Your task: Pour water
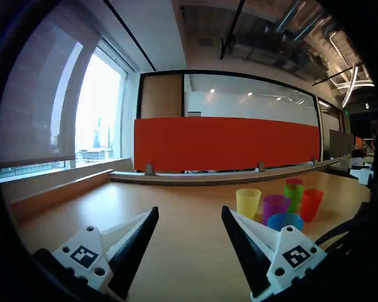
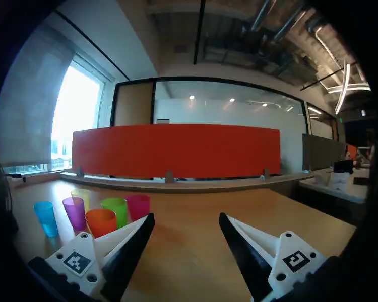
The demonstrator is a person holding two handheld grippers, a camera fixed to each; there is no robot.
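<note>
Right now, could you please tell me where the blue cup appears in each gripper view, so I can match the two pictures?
Left gripper view: the blue cup sits low right, in front of the purple cup.
Right gripper view: the blue cup stands far left, left of the purple cup.
Shared landmark: the red divider panel behind it.

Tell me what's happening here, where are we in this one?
A person holds two grippers over a wooden table. The left gripper and the right gripper are both open, holding nothing. Six coloured plastic cups stand clustered between them: blue cup, purple cup, yellow cup, green cup, orange cup, pink cup. None is picked up yet, so pouring has not begun.
</note>
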